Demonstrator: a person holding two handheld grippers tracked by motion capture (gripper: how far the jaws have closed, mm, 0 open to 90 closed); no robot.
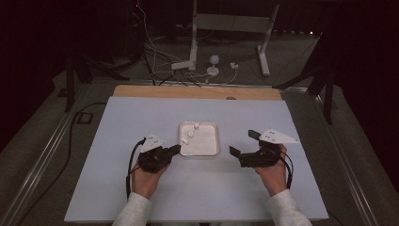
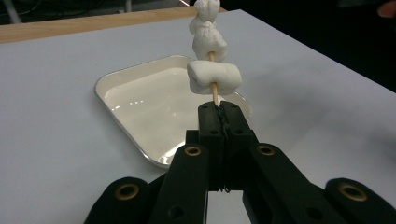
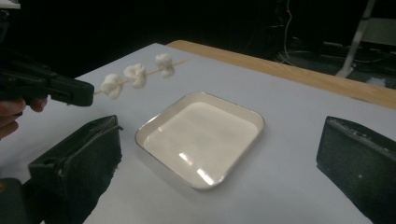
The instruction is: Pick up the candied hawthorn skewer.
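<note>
While a pale blue-grey sheet covers most of the worktop [image 1: 141, 188], a strip of bare wood shows along its far edge, and beyond it the dim room holds a carpeted floor, tangled cables [image 1: 155, 61], a small white object and the white legs of a stand [image 1: 263, 47]. Near the middle of the sheet sits a shallow, square white tray [image 1: 209, 148] with a glossy inside. At its left, the left hand-held gripper [image 2: 218, 109] has its jaws pressed together on the end of a thin wooden skewer [image 2: 215, 91] threaded with three marshmallows [image 3: 135, 74], held in the air above the tray's left part. To the tray's right, the right hand-held gripper [image 1: 243, 143] holds nothing, its jaws spread wide.
</note>
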